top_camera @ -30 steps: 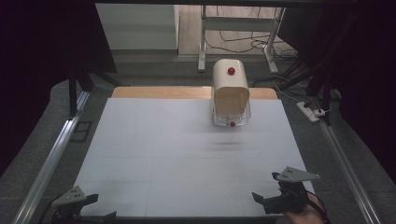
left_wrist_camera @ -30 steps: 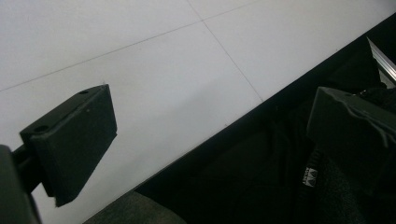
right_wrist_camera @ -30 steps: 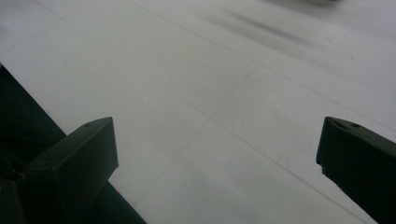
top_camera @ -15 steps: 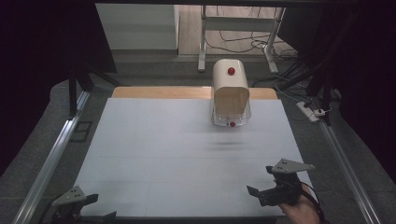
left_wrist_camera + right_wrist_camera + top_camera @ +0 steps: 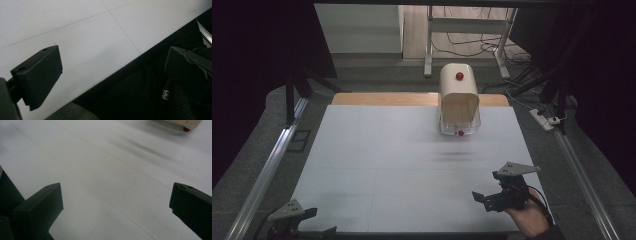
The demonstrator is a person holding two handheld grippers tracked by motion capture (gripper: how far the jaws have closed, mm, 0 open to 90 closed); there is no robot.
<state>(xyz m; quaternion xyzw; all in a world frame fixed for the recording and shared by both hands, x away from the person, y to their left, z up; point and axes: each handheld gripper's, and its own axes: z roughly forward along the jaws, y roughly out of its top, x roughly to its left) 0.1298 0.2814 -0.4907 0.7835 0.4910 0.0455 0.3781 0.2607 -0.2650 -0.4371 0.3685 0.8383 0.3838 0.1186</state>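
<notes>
A cream box with a rounded top (image 5: 458,97) stands at the back of the white table (image 5: 377,155), right of centre. It has a red knob on top, and a clear part with a second red knob (image 5: 460,133) at its front. My right gripper (image 5: 488,186) is held by a hand near the front right corner, open with nothing between its jaws. In the right gripper view, the gripper (image 5: 116,205) points over bare table toward the box base (image 5: 180,123). My left gripper (image 5: 319,222) hangs open at the front left edge. In the left gripper view, the gripper (image 5: 112,72) straddles that edge.
A wooden strip (image 5: 382,99) runs along the table's back edge. Metal rails (image 5: 267,170) border both sides. A power strip (image 5: 542,119) lies on the floor at the right, and desk legs with cables (image 5: 462,42) stand beyond the table.
My right gripper has shifted a little to the left and farther onto the table. The left gripper has barely moved.
</notes>
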